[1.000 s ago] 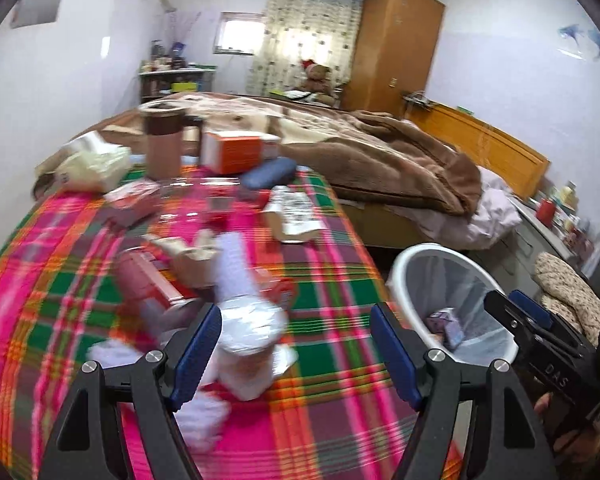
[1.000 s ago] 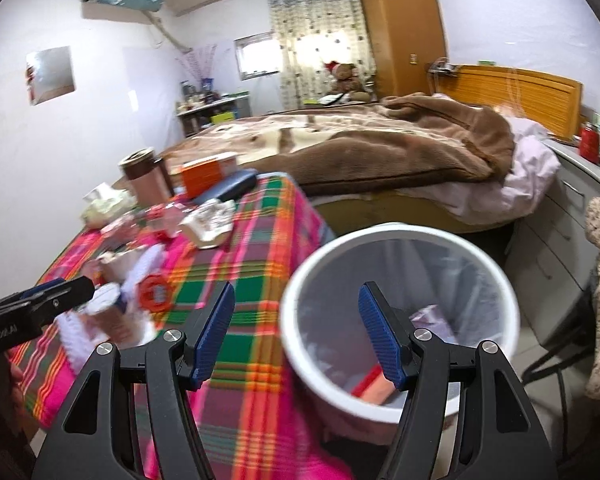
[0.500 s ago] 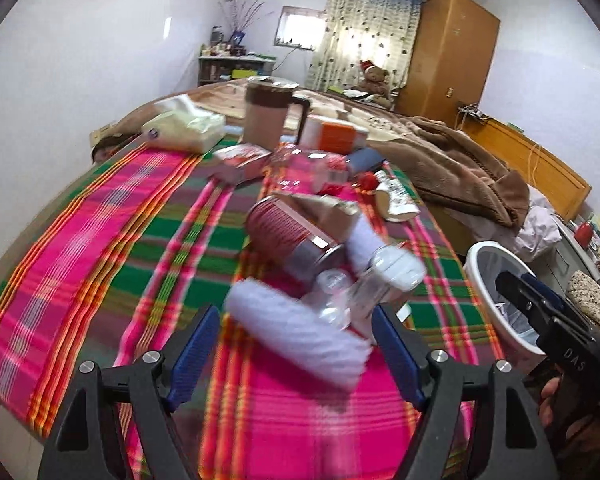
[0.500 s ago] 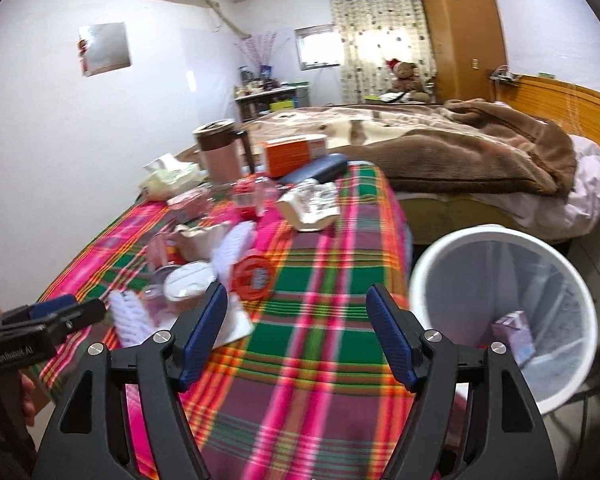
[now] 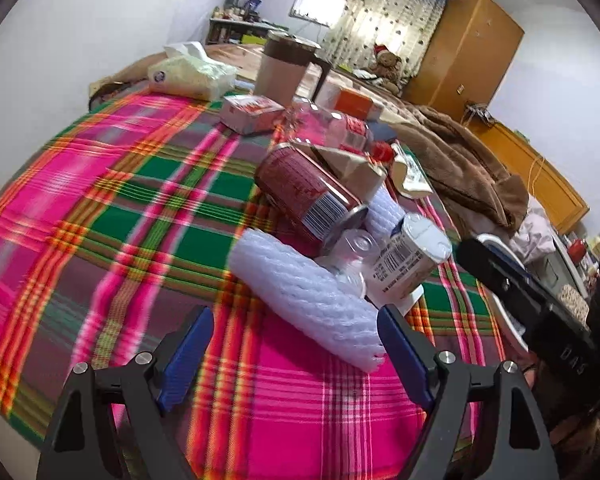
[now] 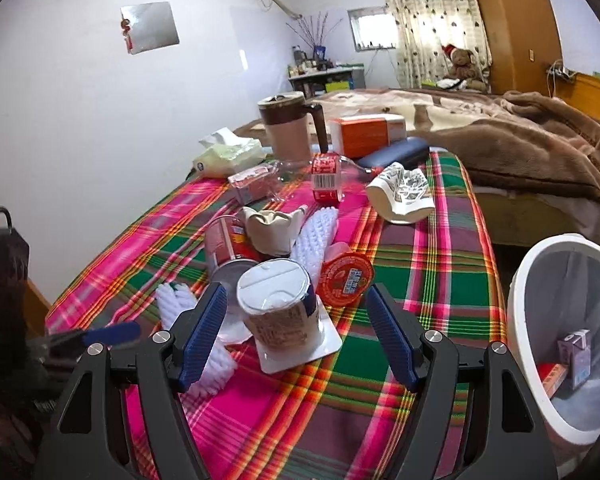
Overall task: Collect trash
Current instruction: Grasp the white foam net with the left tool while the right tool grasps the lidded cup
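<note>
With both jaws wide and empty, right gripper [image 6: 296, 332] frames the sealed yogurt cup [image 6: 278, 312] nearest; light, thin-walled, grip mid-body. Left gripper [image 5: 294, 354] faces soft foam net sleeve [image 5: 306, 292]. Trash bin [image 6: 520, 300] stands right.

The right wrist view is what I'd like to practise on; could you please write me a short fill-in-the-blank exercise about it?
1. The bin stands off the table's ____ side.
2. The right tool is ____, with the cup between its fingers but not gripped.
3. The can lies on its ____.
4. The tablecloth has a ____ pattern.

Missing words: right; open; side; plaid
</note>
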